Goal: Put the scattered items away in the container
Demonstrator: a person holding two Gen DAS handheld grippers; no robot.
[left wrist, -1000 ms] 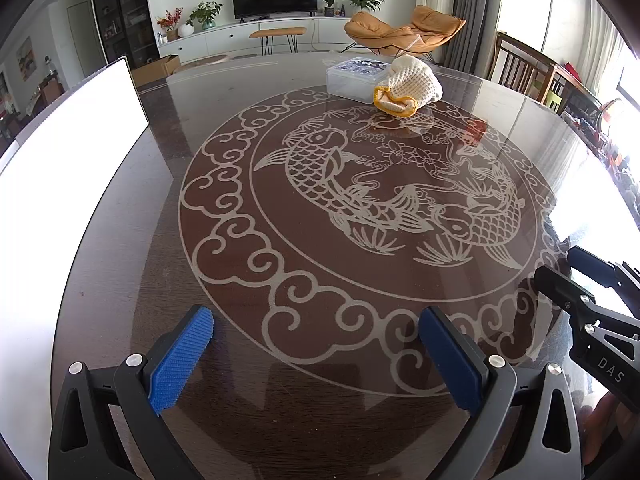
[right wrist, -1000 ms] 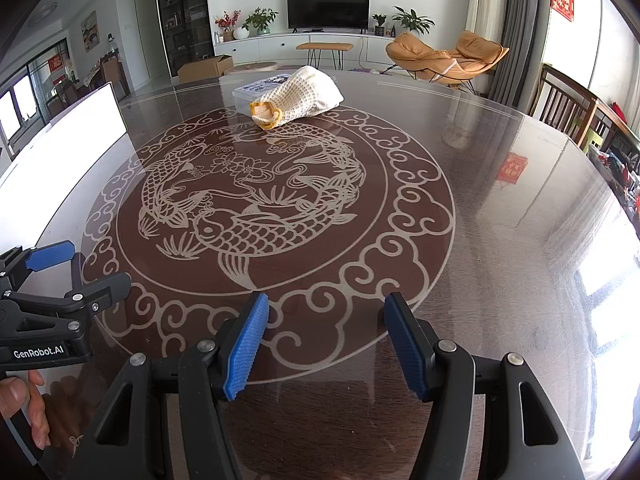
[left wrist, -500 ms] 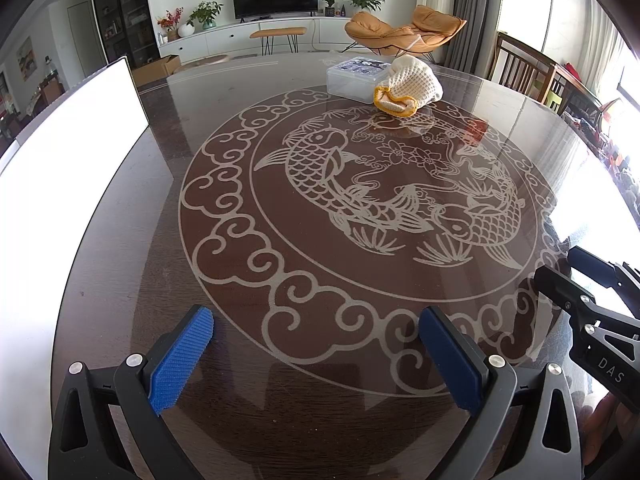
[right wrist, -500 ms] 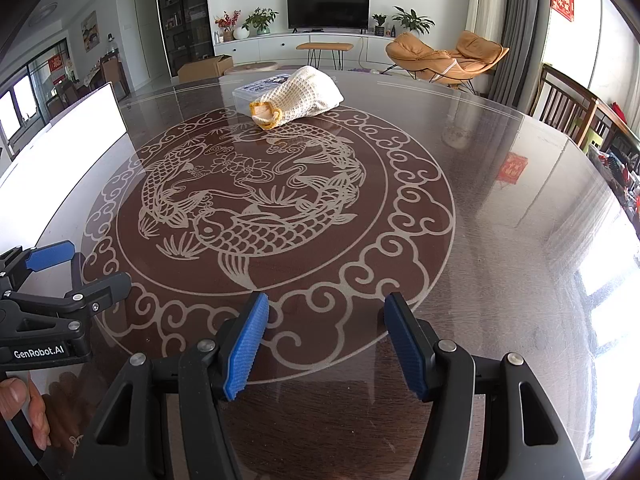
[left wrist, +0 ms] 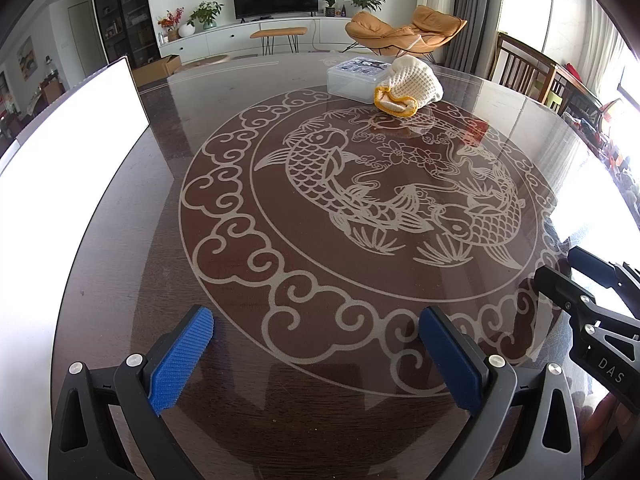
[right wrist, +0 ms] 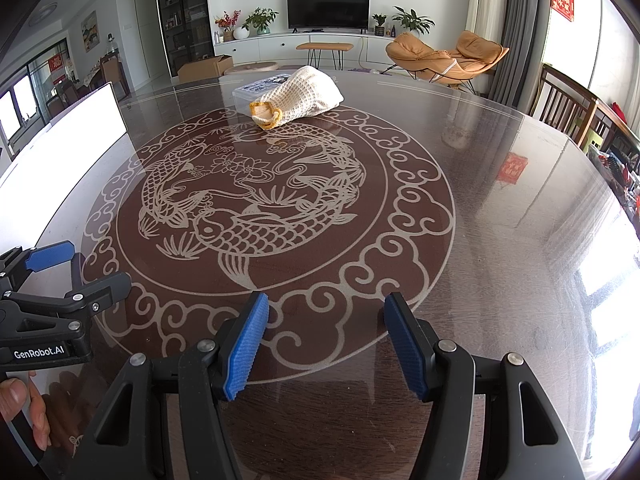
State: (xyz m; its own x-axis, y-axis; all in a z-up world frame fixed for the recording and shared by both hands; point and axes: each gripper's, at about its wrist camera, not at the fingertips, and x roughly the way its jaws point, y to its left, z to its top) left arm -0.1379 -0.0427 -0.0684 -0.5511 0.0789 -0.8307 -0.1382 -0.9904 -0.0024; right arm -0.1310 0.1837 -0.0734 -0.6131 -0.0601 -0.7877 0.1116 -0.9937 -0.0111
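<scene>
Sunlit living-room surroundings frame a round dark table (left wrist: 120,240) inlaid with a pale koi-and-cloud design, where a cream knitted pouch (left wrist: 412,86) with a yellow-trimmed mouth lies at the far side, touching a clear lidded plastic container (left wrist: 352,78) just behind it. Well apart from both, at the near edge, the left gripper (left wrist: 316,356) hovers with its blue-padded jaws spread wide and holding nothing, while the right gripper (right wrist: 326,344) hangs beside it, its jaws likewise apart and empty. A television and tan lounge chair (right wrist: 448,56) stand beyond the table.
</scene>
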